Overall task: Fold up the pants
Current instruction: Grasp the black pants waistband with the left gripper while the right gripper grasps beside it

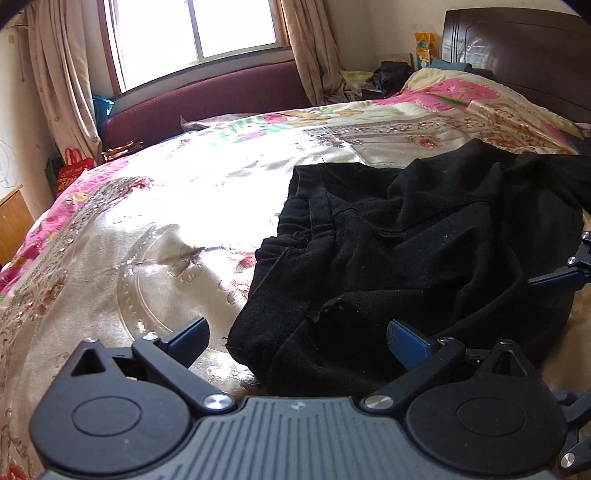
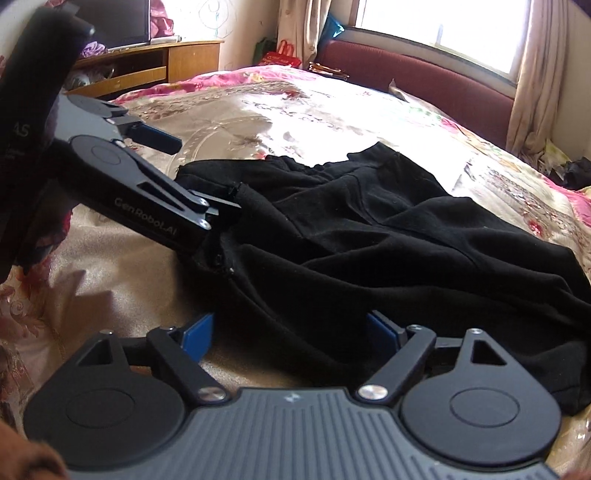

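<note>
Covering bed [image 1: 147,229], floral quilt, pants [image 1: 406,258]

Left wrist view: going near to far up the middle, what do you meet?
Left tool, open → crumpled black pants → floral bedspread → maroon bench → window.

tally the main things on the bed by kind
black pants: 1
tongs: 2, left and right, both open
flowered bedspread: 1
total: 4
</note>
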`<action>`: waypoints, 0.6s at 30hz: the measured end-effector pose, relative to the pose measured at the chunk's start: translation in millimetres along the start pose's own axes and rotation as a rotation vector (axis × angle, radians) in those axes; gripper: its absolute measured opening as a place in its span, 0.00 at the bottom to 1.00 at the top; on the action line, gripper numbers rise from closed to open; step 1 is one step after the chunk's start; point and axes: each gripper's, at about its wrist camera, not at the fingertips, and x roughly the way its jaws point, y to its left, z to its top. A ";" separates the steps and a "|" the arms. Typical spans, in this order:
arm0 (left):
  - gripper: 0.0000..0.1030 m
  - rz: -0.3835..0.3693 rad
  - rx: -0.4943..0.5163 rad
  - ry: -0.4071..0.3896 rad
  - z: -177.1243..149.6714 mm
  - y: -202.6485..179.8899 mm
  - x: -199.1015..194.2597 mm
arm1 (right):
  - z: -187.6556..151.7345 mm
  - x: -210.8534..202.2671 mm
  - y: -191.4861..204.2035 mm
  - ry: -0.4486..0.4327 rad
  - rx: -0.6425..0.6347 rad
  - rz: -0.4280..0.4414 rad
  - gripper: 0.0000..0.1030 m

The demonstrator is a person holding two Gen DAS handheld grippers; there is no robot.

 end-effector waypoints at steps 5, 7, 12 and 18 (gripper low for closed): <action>0.87 -0.089 -0.003 0.071 0.7 7.3 17.6 | 4.1 11.9 -4.6 0.022 0.015 0.010 0.72; 0.72 -0.083 -0.011 0.076 1.2 9.4 18.3 | 7.1 12.8 -12.0 0.027 0.042 0.019 0.57; 0.50 -0.086 -0.084 0.071 -1.9 25.6 13.9 | 18.2 15.9 -34.4 0.037 0.168 0.050 0.34; 0.53 -0.054 -0.051 0.098 -1.7 15.1 28.2 | 21.5 23.8 -31.2 0.054 0.153 0.030 0.30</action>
